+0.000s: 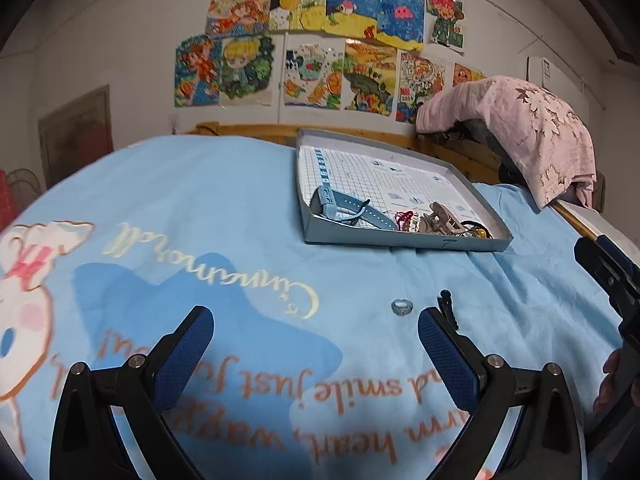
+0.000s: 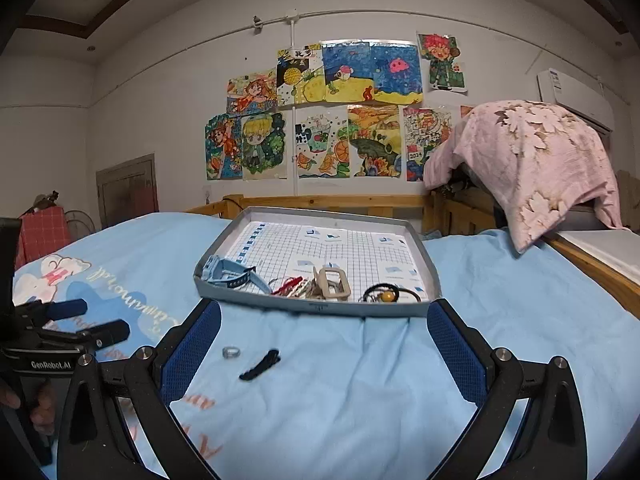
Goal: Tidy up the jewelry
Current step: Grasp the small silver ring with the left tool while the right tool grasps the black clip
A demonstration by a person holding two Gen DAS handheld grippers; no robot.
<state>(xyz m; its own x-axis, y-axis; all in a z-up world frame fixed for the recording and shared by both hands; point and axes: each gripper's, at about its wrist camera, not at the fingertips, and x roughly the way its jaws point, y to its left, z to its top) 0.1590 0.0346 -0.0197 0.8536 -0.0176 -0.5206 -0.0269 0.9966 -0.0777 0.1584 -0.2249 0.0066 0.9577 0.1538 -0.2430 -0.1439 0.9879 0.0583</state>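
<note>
One grey tray [image 2: 430, 280] is seen on one blue blanket [image 2: 480, 320]. In the tray, one blue watch [image 2: 234, 274], one beige hair claw [image 2: 334, 284] and one black hair tie [image 2: 382, 292] are counted. Outside it, one ring [image 2: 231, 352] and one black clip [image 2: 260, 365] are counted.

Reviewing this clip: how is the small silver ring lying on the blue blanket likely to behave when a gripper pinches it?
The small silver ring looks rigid and light, so it probably won't deform. Lying flat on the soft blue blanket, it may sink in, making its edge hard to catch. Its smooth metal could slip from the open right gripper pads.
</note>
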